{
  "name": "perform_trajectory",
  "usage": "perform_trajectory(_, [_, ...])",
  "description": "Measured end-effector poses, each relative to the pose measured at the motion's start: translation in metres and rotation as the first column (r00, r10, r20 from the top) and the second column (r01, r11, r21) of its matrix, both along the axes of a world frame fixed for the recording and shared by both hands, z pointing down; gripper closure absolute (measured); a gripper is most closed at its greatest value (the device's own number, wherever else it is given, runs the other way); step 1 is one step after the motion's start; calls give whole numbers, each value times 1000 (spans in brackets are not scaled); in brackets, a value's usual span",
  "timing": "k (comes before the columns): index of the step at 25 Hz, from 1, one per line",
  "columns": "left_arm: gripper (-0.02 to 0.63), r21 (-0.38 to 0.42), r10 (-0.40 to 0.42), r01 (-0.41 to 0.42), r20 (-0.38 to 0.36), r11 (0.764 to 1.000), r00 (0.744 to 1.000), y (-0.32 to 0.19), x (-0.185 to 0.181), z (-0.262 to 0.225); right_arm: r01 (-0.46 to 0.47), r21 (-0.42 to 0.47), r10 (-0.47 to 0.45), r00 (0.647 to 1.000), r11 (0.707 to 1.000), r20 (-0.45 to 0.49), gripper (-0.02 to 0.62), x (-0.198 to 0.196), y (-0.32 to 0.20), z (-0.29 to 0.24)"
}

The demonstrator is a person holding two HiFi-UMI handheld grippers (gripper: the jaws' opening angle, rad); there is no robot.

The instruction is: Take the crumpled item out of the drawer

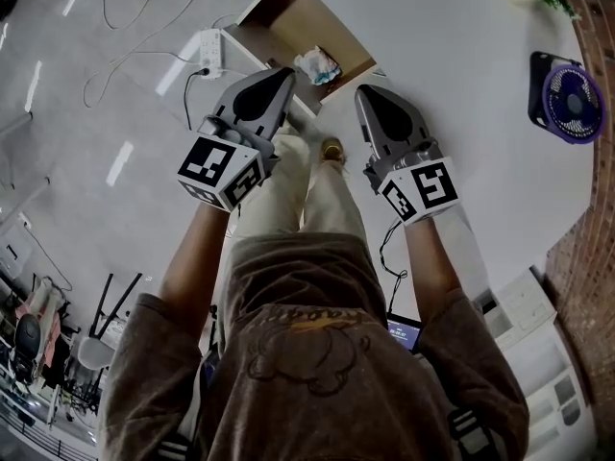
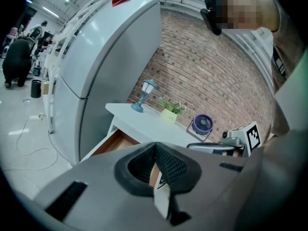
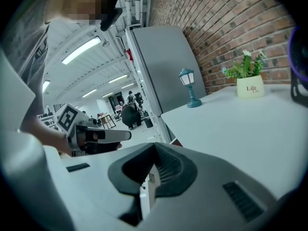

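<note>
The wooden drawer (image 1: 288,22) stands pulled out from the white table (image 1: 452,56). A crumpled whitish-blue item (image 1: 317,65) lies in its near right corner. My left gripper (image 1: 286,73) hovers just left of the item, above the drawer's front edge, with its jaws shut and nothing between them. The right gripper (image 1: 363,91) is over the table edge a little right of the item, also shut and empty. From the left gripper view I see the open drawer (image 2: 113,143) past the shut left gripper (image 2: 155,146), but the item is hidden. The right gripper (image 3: 154,146) looks along the tabletop (image 3: 240,124).
On the table stand a purple fan (image 1: 572,99), a potted plant (image 3: 250,83) and a small blue lamp (image 3: 190,88). A tall grey cabinet (image 2: 110,66) stands beside the table. A power strip (image 1: 209,51) with cables lies on the floor left of the drawer.
</note>
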State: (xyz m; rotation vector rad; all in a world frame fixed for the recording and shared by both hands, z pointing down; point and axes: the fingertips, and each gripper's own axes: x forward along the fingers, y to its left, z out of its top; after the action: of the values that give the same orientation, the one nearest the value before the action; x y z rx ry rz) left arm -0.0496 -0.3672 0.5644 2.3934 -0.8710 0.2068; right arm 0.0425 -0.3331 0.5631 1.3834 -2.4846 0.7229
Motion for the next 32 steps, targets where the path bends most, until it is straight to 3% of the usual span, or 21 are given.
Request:
perform_trajectory(11, [597, 26, 14, -13, -6, 1000, 1000, 2, 2, -3, -16, -12, 16, 1000, 1000, -2, 598, 1, 5, 7])
perform_trajectory(24, [400, -12, 47, -46, 21, 999, 999, 0, 4, 7, -25, -14, 26, 1000, 1000, 8, 598, 4, 0, 5])
perform_trajectory(32, [268, -22, 143, -142, 54, 990, 988, 0, 11, 12, -28, -12, 28, 1000, 1000, 11, 598, 3, -1, 0])
